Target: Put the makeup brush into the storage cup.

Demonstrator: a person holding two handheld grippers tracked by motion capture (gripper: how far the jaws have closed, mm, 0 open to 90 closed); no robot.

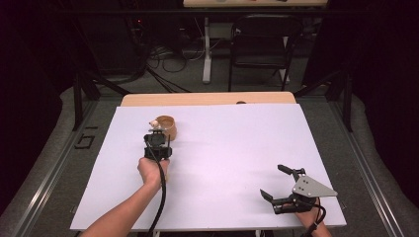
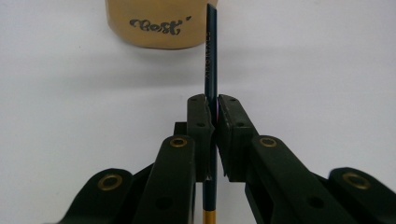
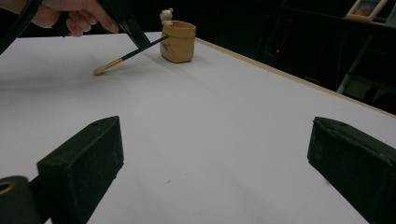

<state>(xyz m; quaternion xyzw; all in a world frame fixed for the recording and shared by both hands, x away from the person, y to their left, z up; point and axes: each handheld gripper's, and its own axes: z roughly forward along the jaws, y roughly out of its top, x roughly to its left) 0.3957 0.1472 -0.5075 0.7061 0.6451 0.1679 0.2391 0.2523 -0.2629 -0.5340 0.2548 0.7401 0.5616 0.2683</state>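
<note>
A tan cup (image 1: 165,127) with a small bear figure (image 3: 166,15) on its rim stands at the far left of the white table sheet (image 1: 227,148). My left gripper (image 1: 157,139) sits just in front of it, shut on a dark-handled paintbrush (image 2: 211,56). In the left gripper view the gripper (image 2: 212,109) pinches the handle, whose tip points at the cup (image 2: 156,23). From the right gripper view the paintbrush (image 3: 126,57) slants, bristles low and away from the cup (image 3: 178,42). My right gripper (image 1: 271,180) rests open at the near right, its jaws (image 3: 215,154) wide apart with nothing between them.
The sheet covers a wooden table whose far edge (image 1: 207,98) shows behind it. Beyond stand a black chair (image 1: 262,44), a table leg and floor cables. Dark frames flank both sides of the table.
</note>
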